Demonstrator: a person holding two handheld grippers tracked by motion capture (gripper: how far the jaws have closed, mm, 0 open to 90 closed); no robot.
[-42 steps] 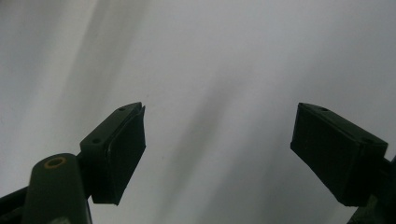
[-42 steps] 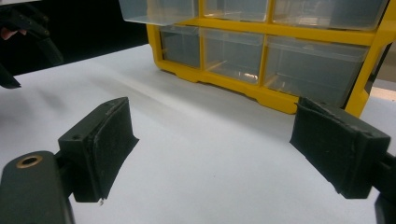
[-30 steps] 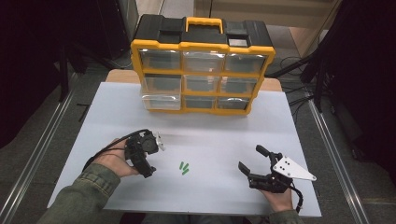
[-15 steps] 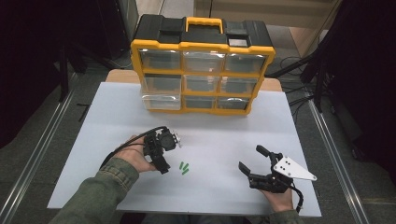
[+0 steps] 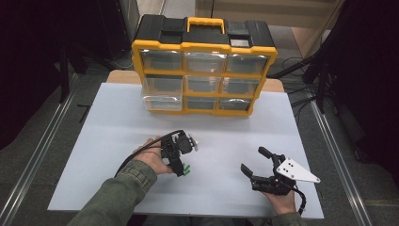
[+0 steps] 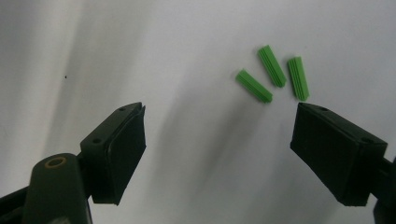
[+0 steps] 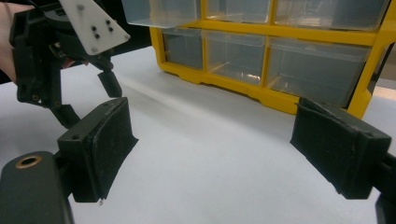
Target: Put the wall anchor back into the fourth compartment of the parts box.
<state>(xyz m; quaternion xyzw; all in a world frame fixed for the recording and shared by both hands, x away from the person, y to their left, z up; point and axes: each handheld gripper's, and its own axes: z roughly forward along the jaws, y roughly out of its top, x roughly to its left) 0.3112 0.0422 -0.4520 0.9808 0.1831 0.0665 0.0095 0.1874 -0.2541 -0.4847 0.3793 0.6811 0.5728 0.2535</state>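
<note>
A white, matte table (image 5: 117, 141) is seen, ringed by dark floor and cables. Beyond both grippers stands a yellow-and-black plastic organiser (image 5: 203, 66) with nine clear, boxy drawers. The right gripper (image 5: 259, 165), resting apart to the right, is held wide, its black padded jaws empty. The left gripper (image 5: 182, 162) is also held wide, tipped down over three small green ribbed plugs (image 6: 273, 77), which lie just ahead of its right jaw, untouched.

No readable text, label, brand, number or sign anywhere: none on the yellow-and-black drawer cabinet (image 5: 203, 70), none on the white table (image 5: 117, 122), none on the green plugs (image 6: 272, 78).
</note>
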